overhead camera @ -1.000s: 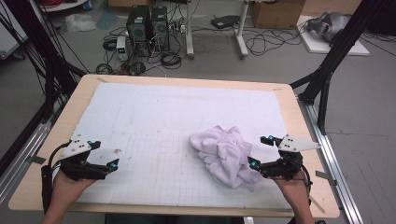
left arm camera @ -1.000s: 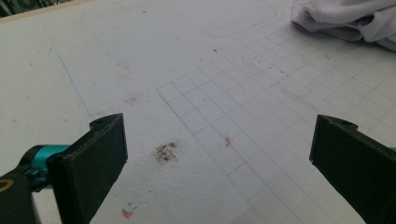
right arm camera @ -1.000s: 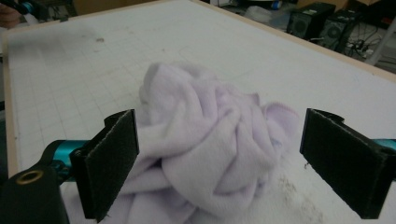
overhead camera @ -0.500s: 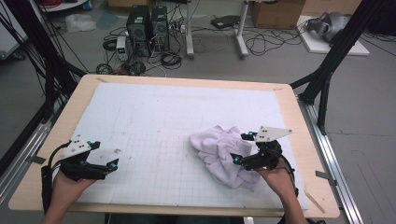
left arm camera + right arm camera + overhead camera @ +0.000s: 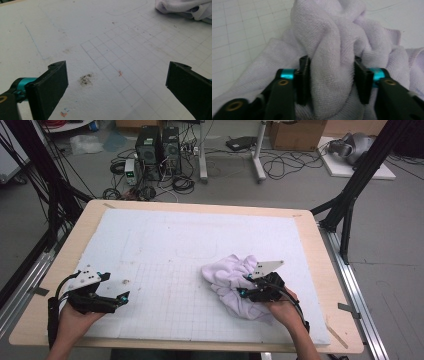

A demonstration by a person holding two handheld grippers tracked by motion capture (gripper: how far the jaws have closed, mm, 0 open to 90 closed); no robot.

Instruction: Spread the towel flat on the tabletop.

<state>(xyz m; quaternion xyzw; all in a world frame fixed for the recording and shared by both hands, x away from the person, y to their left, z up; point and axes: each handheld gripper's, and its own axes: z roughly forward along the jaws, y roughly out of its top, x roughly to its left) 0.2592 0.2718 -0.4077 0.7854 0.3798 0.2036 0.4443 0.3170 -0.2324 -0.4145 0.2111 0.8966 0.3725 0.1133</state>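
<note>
Towel on the mat, right of centre

The towel (image 5: 231, 282) lies on the mat (image 5: 165, 245) near its front right; the mat covers the table (image 5: 320, 270). Computers (image 5: 160, 145) stand behind.

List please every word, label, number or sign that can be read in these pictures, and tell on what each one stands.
There is no readable text.
White mat: a printed grid and drawn outlines, without words or numbers.
Lilac towel: no label in sight.
Computer towers and cardboard box on the floor: any marks are too small and blurred to read.

Towel (image 5: 332, 50) cut off by top & right edges in right gripper view; fold hides inner faces of fingers (image 5: 303, 80).
</note>
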